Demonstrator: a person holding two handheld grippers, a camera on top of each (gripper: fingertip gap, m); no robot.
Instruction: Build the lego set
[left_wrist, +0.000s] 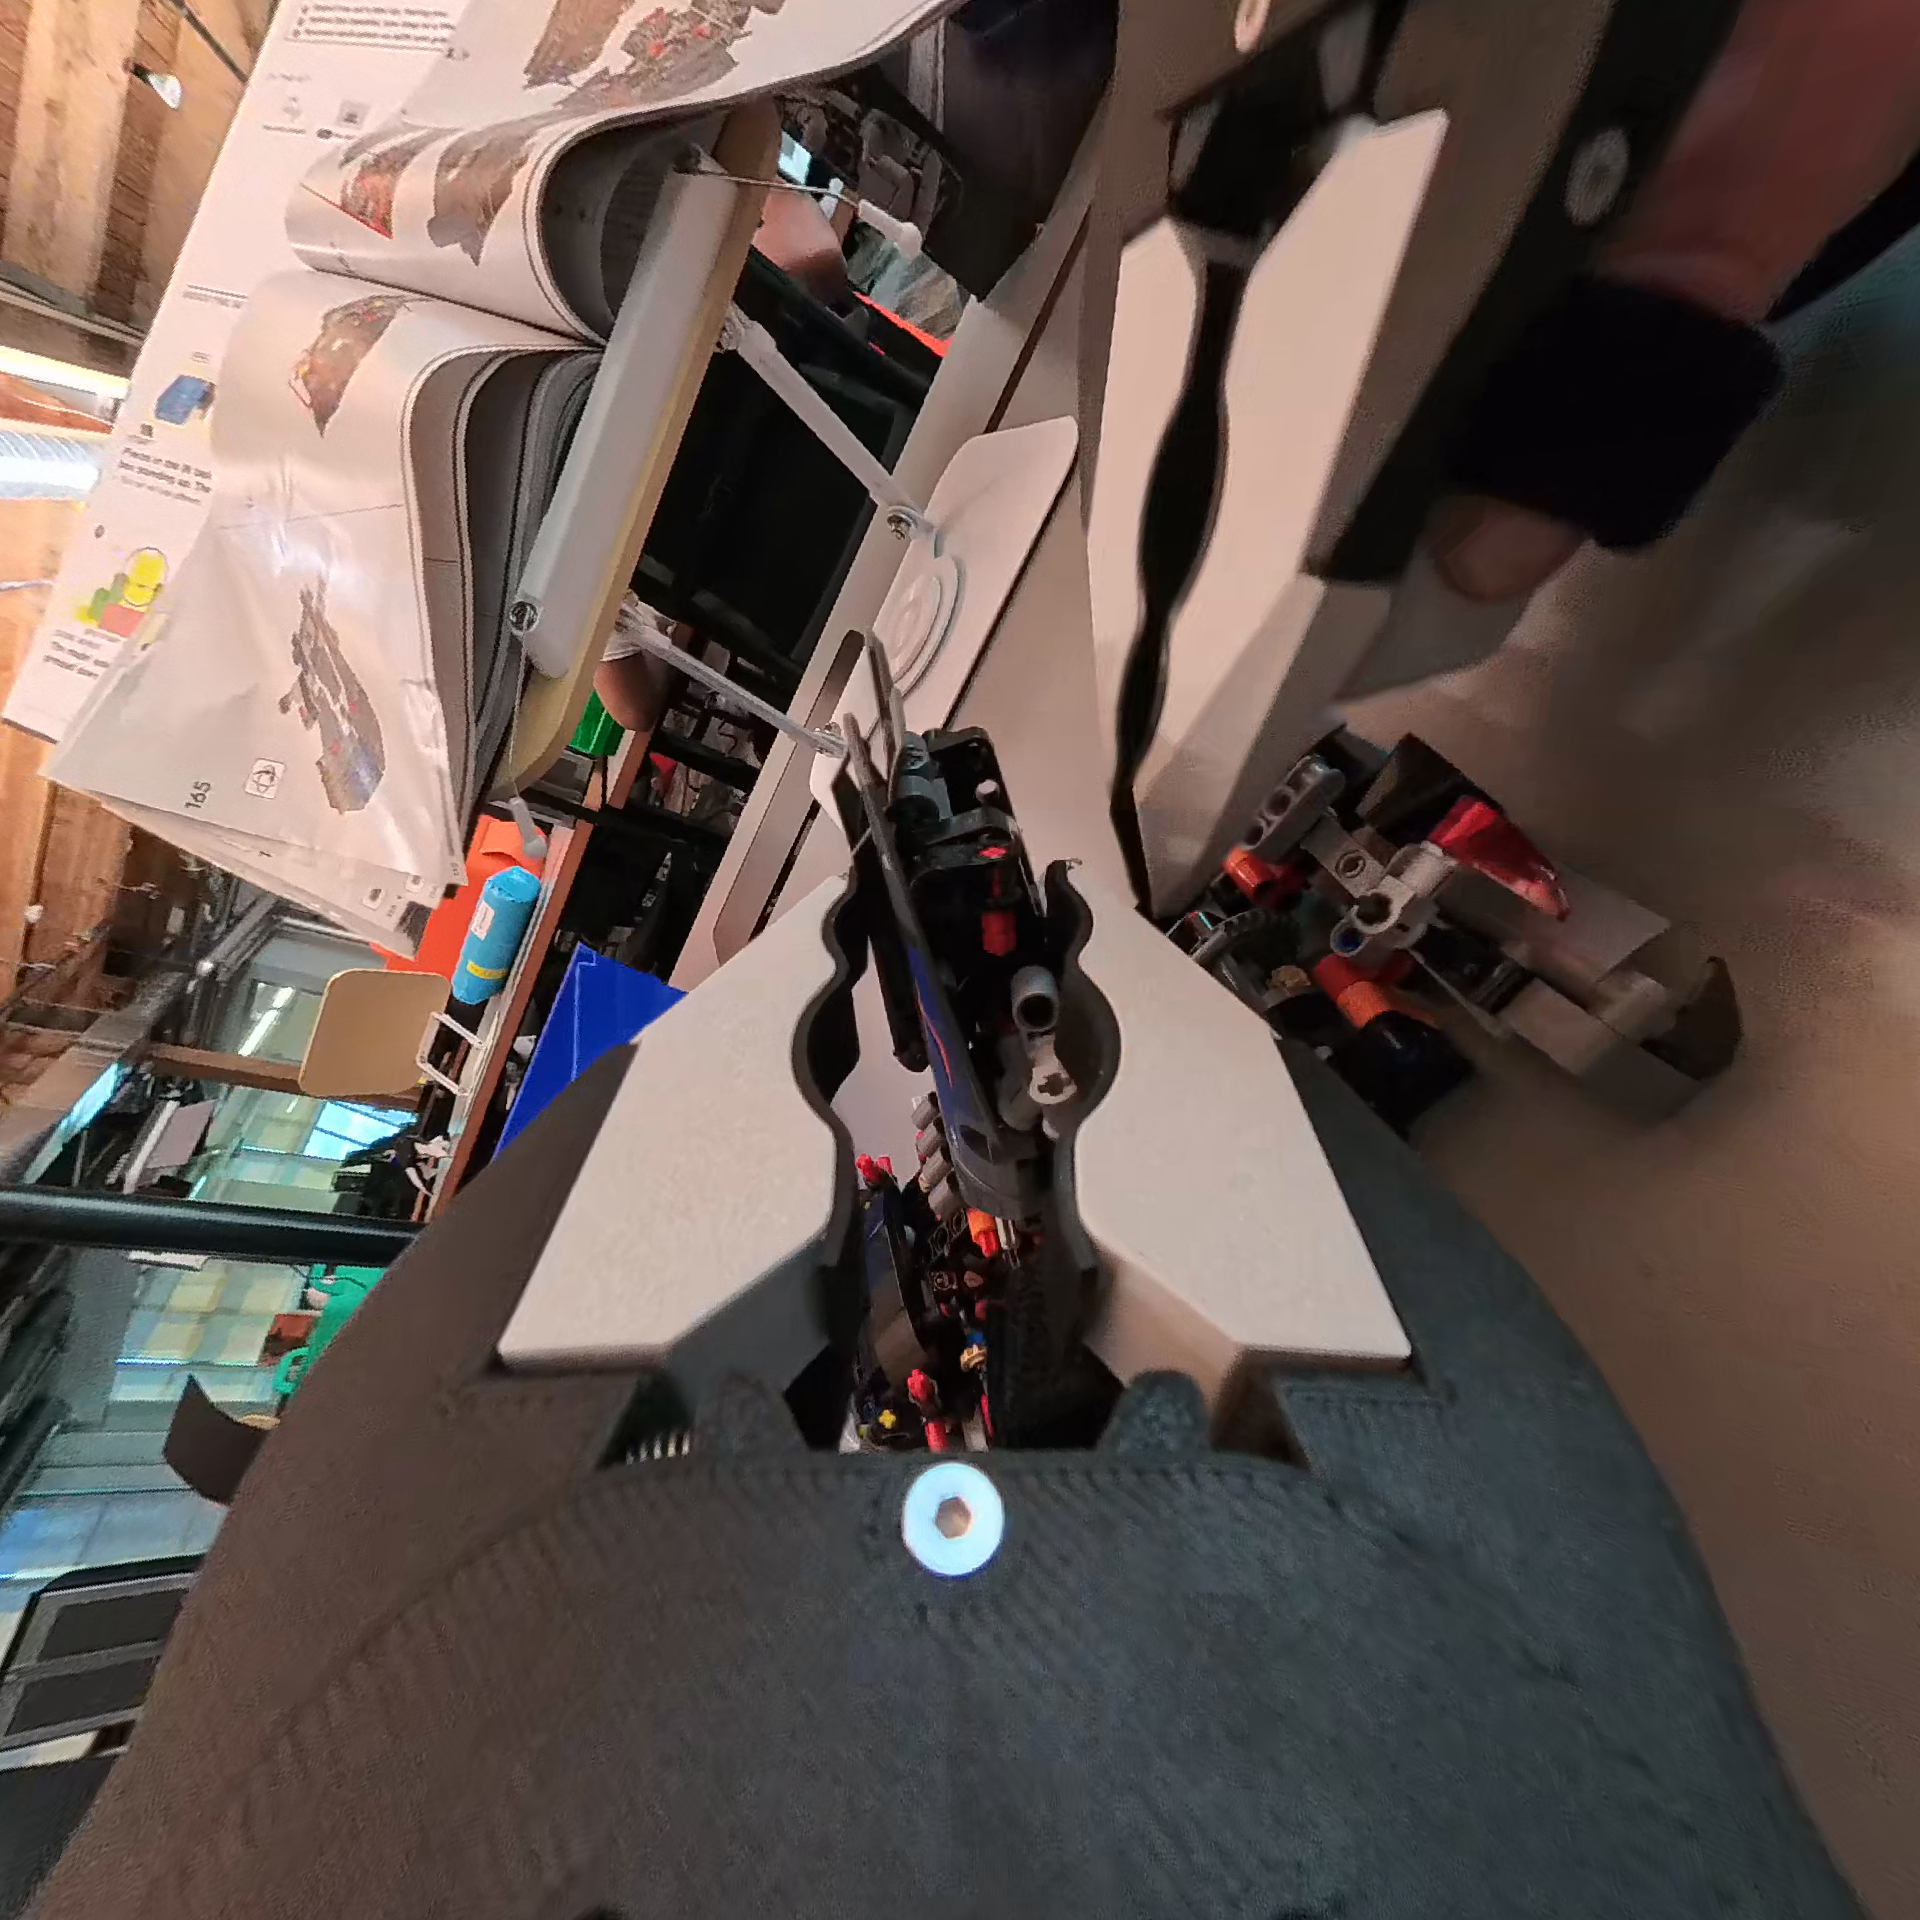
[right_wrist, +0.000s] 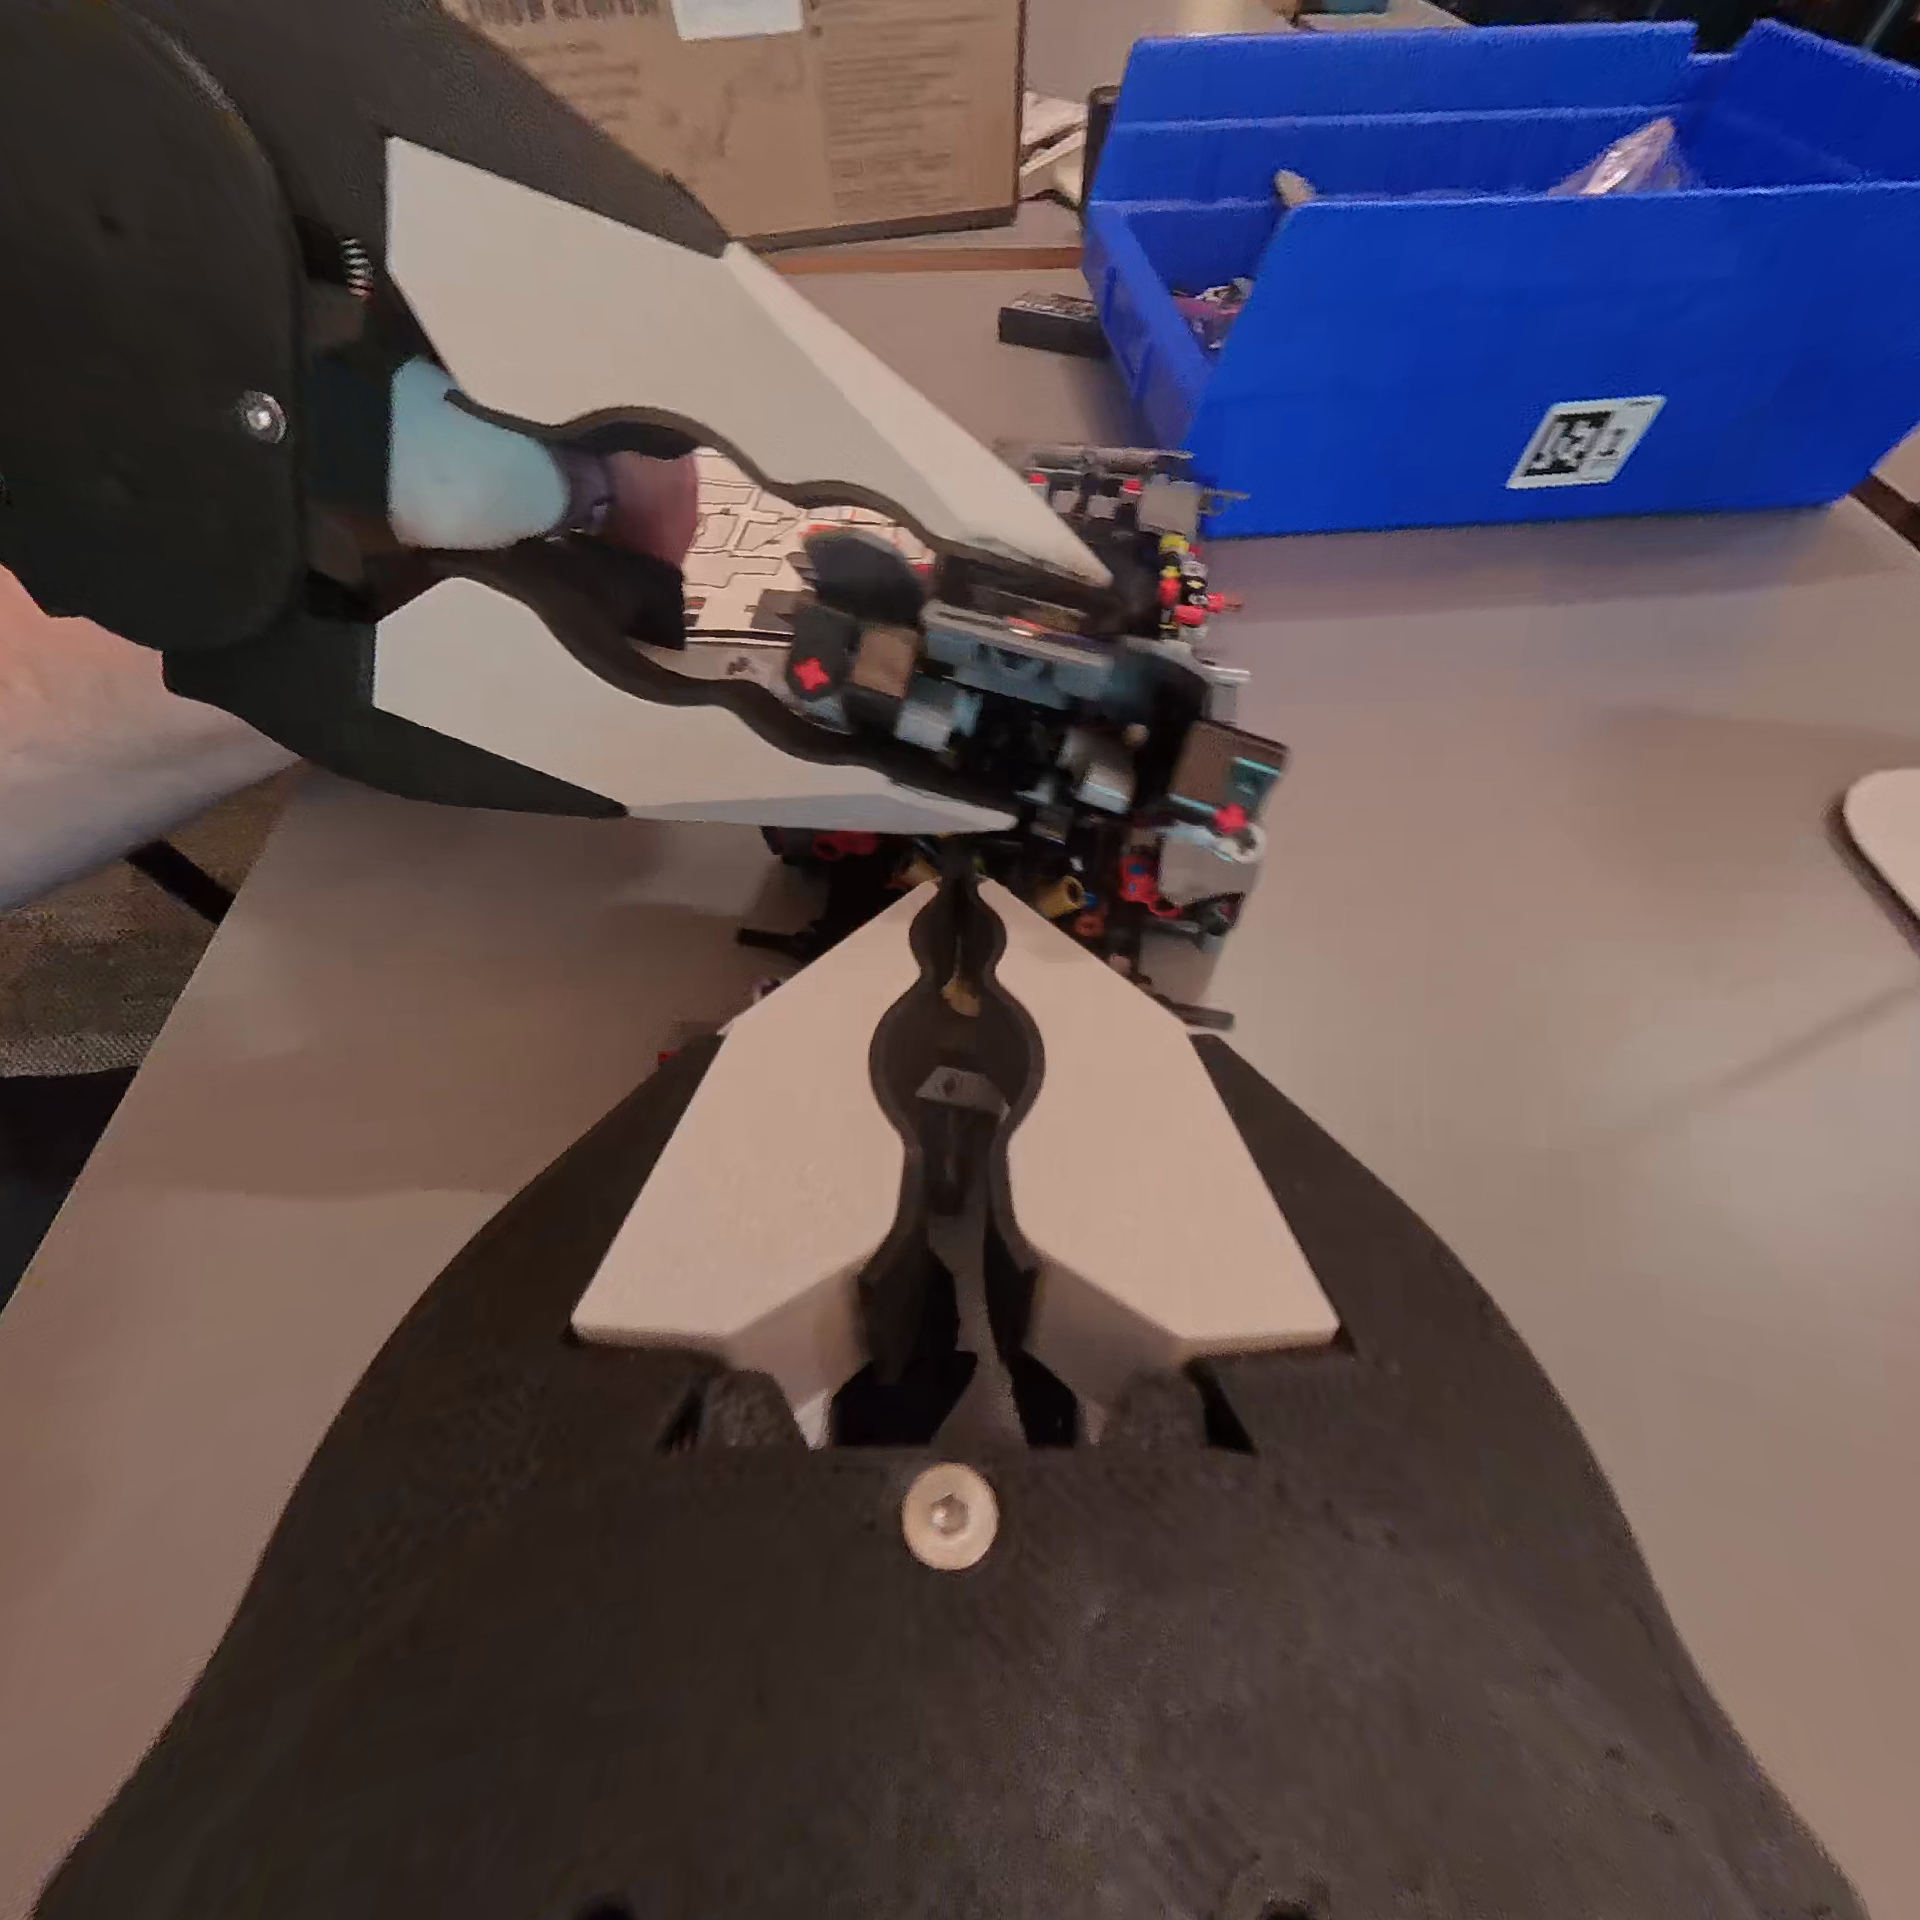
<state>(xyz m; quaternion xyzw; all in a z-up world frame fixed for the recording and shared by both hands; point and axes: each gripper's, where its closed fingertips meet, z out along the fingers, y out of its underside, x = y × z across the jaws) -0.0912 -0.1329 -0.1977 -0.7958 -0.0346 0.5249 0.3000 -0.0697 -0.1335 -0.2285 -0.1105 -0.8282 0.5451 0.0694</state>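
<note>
Grey laminate table (right_wrist: 1507, 1039) fills most of the right wrist view, and on it, at upper right, stands a big blue plastic parts bin (right_wrist: 1455, 312) with a white square-code sticker (right_wrist: 1584, 442) on its front wall; I leave its marks unread. Behind it at the top centre sits a brown cardboard box (right_wrist: 831, 114) bearing printed labels. In the left wrist view, upper left, an open thick instruction booklet (left_wrist: 312, 499) rests on a stand, its pages showing build diagrams and a page number, deep into the volume. At mid-frame in the right wrist view lies the task's thing, a dense black, grey and teal lego technic model (right_wrist: 1091, 727) studded with red pins, resting on the table. Judging by its bulk and the booklet's late pages, the build looks well advanced, though more steps and loose parts in the bin likely remain. The left gripper (right_wrist: 1060, 696), entering from the left of that frame, is clenched on the model's upper section. The right gripper (right_wrist: 956, 904), at bottom centre, has its jaws pressed together with only a small dark sliver at the tips; whether that is a pinched part I cannot tell.
</note>
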